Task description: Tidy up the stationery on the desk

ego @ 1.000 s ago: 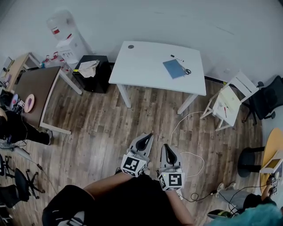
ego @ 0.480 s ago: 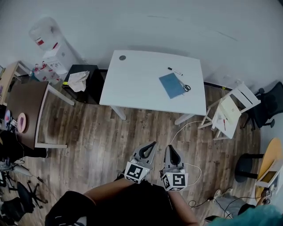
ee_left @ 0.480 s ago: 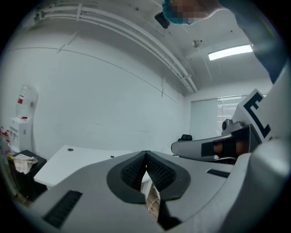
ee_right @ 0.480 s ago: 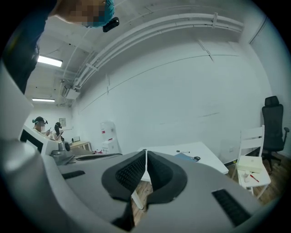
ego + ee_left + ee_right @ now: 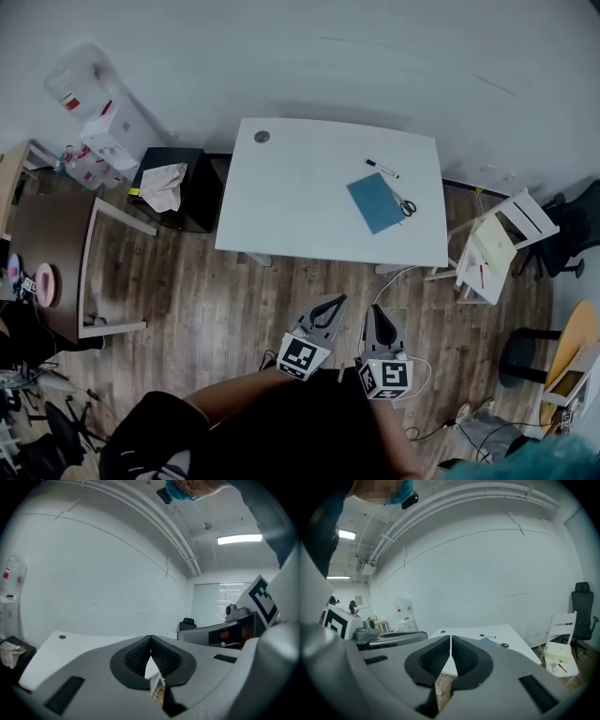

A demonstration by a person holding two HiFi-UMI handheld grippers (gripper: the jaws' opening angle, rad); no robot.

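Observation:
On the white desk point(image 5: 309, 197) lie a blue notebook point(image 5: 375, 202), a black marker point(image 5: 382, 169) behind it and scissors point(image 5: 406, 205) at its right edge. The same marker point(image 5: 487, 636), notebook point(image 5: 489, 641) and scissors point(image 5: 503, 645) appear small in the right gripper view. My left gripper point(image 5: 334, 302) and right gripper point(image 5: 379, 315) are held side by side over the wooden floor, well short of the desk. Both are shut with nothing between the jaws. In the left gripper view the left gripper point(image 5: 150, 641) points at the desk point(image 5: 70, 651) and the white wall.
A small white folding chair point(image 5: 492, 246) with papers stands right of the desk. A black cabinet point(image 5: 172, 187) and a water dispenser point(image 5: 98, 117) stand to its left. A brown table point(image 5: 56, 253) is at far left. A white cable point(image 5: 398, 281) lies on the floor near the grippers.
The view has moved closer to the white desk. Both grippers stay shut and side by side, shifting slightly right in the head view.

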